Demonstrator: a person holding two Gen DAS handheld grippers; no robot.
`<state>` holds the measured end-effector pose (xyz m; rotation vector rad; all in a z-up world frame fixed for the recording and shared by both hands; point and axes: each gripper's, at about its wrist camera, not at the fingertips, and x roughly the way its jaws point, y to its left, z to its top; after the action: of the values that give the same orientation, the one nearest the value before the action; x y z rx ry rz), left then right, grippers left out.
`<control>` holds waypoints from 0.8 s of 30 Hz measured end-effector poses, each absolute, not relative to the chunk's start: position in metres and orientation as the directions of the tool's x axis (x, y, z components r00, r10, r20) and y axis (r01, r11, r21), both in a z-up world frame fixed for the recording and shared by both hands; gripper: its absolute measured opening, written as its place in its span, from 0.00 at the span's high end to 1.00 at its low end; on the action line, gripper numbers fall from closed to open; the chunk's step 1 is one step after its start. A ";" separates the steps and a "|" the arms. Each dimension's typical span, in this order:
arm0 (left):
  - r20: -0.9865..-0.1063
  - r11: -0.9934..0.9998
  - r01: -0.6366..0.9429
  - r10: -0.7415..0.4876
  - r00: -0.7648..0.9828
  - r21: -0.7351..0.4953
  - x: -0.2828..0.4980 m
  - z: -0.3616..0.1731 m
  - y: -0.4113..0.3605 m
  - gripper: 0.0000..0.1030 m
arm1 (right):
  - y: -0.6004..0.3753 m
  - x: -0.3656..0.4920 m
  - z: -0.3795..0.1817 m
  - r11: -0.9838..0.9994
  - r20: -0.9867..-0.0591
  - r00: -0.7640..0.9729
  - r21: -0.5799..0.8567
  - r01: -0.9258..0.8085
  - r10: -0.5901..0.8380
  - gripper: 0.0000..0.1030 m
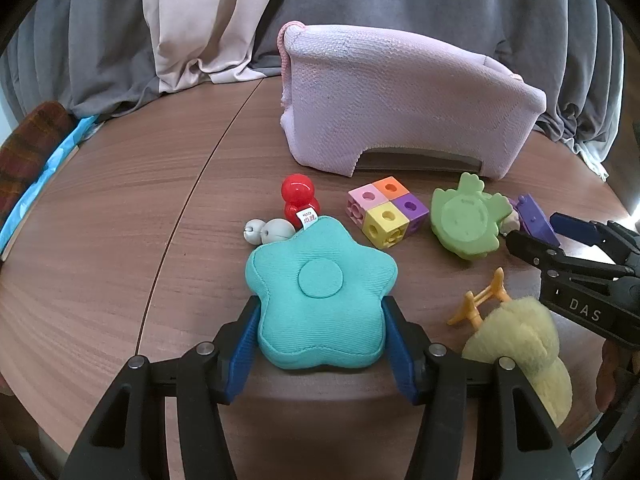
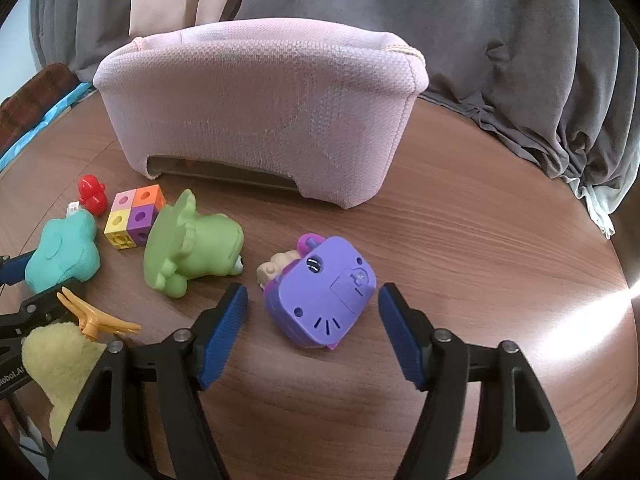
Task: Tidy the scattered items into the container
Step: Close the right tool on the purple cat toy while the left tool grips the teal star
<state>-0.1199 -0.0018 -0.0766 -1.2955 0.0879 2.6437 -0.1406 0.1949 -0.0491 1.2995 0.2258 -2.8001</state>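
**Both grippers poised over toys, pink bin waiting behind**

The round wooden surface (image 1: 120, 200) carries everything. Largest on it is the pink fabric container (image 2: 260, 120), filling the upper middle of both frames with its near wall facing the toys; it stands close behind the scatter, probably so each toy needs only a short carry over the rim.

Next in size, the teal star cushion (image 1: 320, 292) lies flat at the lower centre of the left wrist view. The left gripper (image 1: 320, 320) has its blue jaws pressing the cushion's two flanks, pinching it, apparently ready for lifting. The fluffy yellow plush (image 1: 520, 340) lies at lower right, the green frog toy (image 2: 192, 244) on its side at left centre.

In the right wrist view, the right gripper (image 2: 312, 312) straddles the purple toy (image 2: 324, 292), jaws spread with gaps on both sides, so nothing is gripped.

Smaller pieces: the block cube (image 1: 384, 212), the red figure (image 1: 298, 196) and two grey beads (image 1: 268, 232).

Only the right wrist view shows the purple toy's underside with its speaker slots; only the left shows the beads and the cushion's contact.
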 end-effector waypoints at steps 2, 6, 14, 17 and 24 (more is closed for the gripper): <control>-0.788 -0.979 -0.201 0.149 -0.597 -0.033 -0.120 -0.077 -0.002 0.48 | 0.196 -0.142 -0.051 -0.988 -0.764 -0.645 -0.116 0.099 0.025 0.45; -0.788 -0.979 -0.201 0.149 -0.597 -0.032 -0.120 -0.076 -0.002 0.48 | 0.198 -0.141 -0.051 -0.989 -0.761 -0.648 -0.116 0.094 0.028 0.51; -0.788 -0.980 -0.199 0.144 -0.599 -0.028 -0.121 -0.076 -0.001 0.48 | 0.206 -0.150 -0.052 -0.990 -0.763 -0.647 -0.100 0.098 0.013 0.54; -0.788 -0.979 -0.201 0.143 -0.599 -0.025 -0.120 -0.076 -0.001 0.48 | 0.200 -0.144 -0.048 -0.990 -0.764 -0.645 -0.099 0.098 0.012 0.54; -0.787 -0.979 -0.202 0.143 -0.600 -0.023 -0.119 -0.074 -0.001 0.48 | 0.201 -0.136 -0.049 -0.991 -0.764 -0.645 -0.094 0.095 0.010 0.66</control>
<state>-0.1190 -0.0014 -0.0743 -1.2929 0.1007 2.6480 -0.1360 0.2012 -0.0487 1.3020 0.1940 -2.8008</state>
